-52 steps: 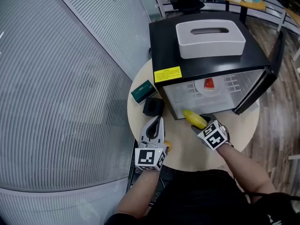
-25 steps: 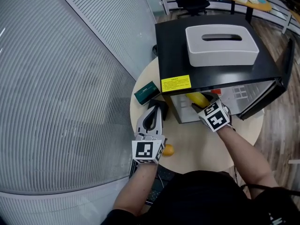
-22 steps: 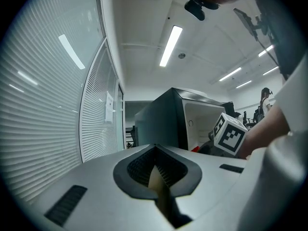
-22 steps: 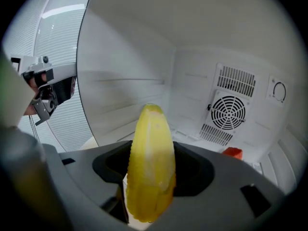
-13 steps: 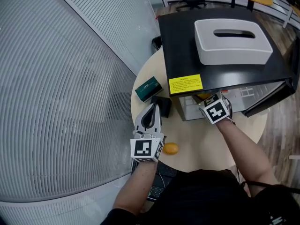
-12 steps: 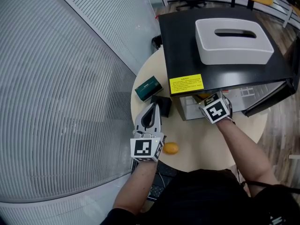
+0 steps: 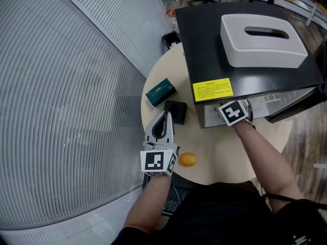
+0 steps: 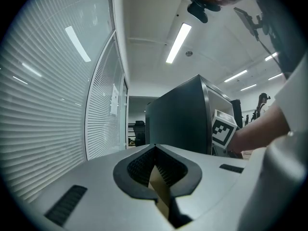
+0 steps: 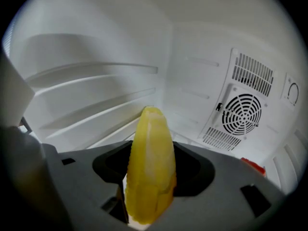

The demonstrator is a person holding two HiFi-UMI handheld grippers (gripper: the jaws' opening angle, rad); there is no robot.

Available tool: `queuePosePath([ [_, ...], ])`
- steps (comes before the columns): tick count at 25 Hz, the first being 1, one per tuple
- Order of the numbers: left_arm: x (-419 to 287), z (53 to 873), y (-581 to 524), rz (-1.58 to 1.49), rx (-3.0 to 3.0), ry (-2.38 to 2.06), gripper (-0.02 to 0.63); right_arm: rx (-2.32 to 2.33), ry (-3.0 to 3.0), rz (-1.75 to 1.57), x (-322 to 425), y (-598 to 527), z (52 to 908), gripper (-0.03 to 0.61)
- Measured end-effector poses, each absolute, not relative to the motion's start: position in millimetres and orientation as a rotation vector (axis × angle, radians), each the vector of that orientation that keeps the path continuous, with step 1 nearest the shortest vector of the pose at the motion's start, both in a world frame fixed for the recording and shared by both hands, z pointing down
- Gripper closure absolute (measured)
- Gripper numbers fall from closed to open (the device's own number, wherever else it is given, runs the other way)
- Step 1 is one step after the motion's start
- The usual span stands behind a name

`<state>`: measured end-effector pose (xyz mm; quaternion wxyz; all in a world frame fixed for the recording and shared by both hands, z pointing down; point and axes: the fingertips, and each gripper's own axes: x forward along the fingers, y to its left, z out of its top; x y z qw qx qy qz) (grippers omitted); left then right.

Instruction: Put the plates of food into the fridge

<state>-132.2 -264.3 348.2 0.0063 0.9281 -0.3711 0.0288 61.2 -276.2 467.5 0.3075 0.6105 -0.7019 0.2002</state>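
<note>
Fridge [image 9: 86,42] interior: smooth white walls, ribbed rails, roomy. Right gripper [image 9: 150,153] clamping glossy tapered yellow food piece [image 9: 149,177] inside. Left gripper [image 7: 165,119] hovering closed, empty, near round table [image 7: 219,157] edge.

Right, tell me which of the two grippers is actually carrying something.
The right gripper: inside the fridge, its jaws clamp a yellow piece of food. The left gripper, over the round table, is shut with nothing between its jaws.

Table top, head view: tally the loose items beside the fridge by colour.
Green: 1, flat box
Black: 1, small box
Orange: 1, round fruit
Total: 3
</note>
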Motion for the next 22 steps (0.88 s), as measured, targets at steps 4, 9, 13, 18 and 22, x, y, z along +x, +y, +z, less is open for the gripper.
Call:
queuePosePath([
  [4, -137, 352, -264, 0.094, 2.891, -1.156, 0.609, 1.615, -1.835, 0.525, 62, -278, 470, 0.337],
  [9, -133, 357, -258, 0.101, 2.888, -1.139, 0.609, 1.613, -1.815, 0.521, 62, -280, 472, 0.337],
  [13, -138, 356, -257, 0.087, 2.886, -1.142, 0.609, 1.612, -1.799, 0.517, 63, -281, 474, 0.337],
  [18, -142, 350, -253, 0.080, 2.887, -1.158, 0.609, 1.616, -1.765, 0.407, 64, -281, 470, 0.337],
  [22, -144, 346, -249, 0.075, 2.889, -1.176, 0.609, 1.631, -1.753, 0.295, 65, -279, 461, 0.337],
])
